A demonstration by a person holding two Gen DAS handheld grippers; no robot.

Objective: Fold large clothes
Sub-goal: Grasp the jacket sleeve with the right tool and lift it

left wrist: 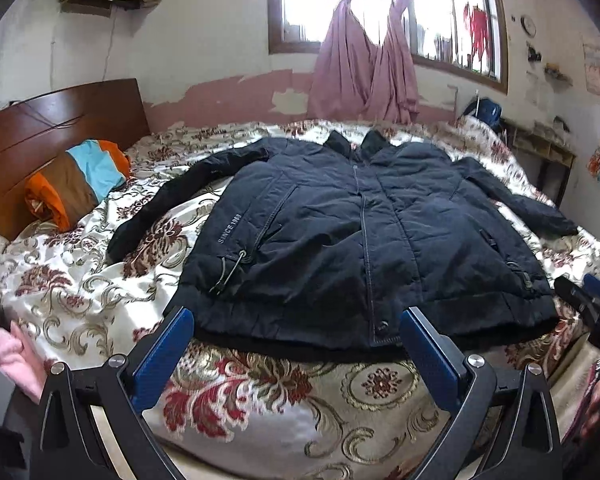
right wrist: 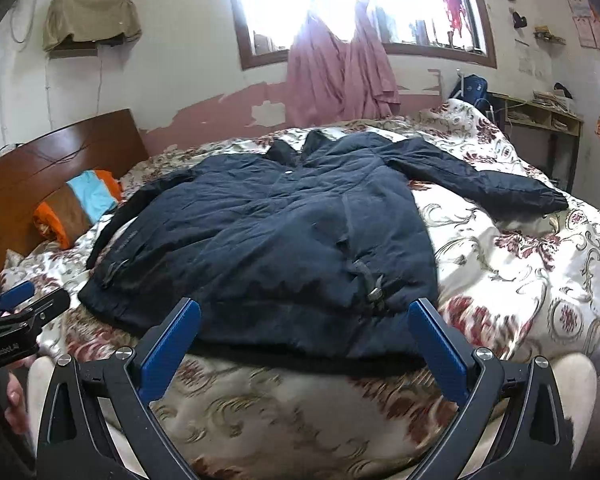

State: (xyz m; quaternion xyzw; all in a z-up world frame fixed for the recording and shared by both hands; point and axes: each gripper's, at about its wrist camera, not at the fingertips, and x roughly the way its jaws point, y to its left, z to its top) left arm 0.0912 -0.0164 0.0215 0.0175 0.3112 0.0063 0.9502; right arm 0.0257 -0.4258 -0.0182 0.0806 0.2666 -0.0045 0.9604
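A dark navy padded jacket (left wrist: 352, 236) lies flat and front-up on the bed, zipped, collar toward the window, both sleeves spread out to the sides. In the right wrist view the same jacket (right wrist: 268, 248) fills the middle, its right sleeve (right wrist: 484, 184) stretched over the quilt. My left gripper (left wrist: 296, 328) hovers open just short of the hem, its blue pads (left wrist: 168, 344) wide apart and holding nothing. My right gripper (right wrist: 304, 320) is likewise open at the hem's right half, nothing between its fingers. Each gripper shows at the edge of the other's view.
The floral quilt (left wrist: 284, 396) covers the whole bed. A striped orange, brown and blue pillow (left wrist: 80, 180) lies by the wooden headboard (left wrist: 40, 128) on the left. Pink curtains (left wrist: 364, 64) hang at the window behind. A shelf unit (right wrist: 540, 116) stands at the far right.
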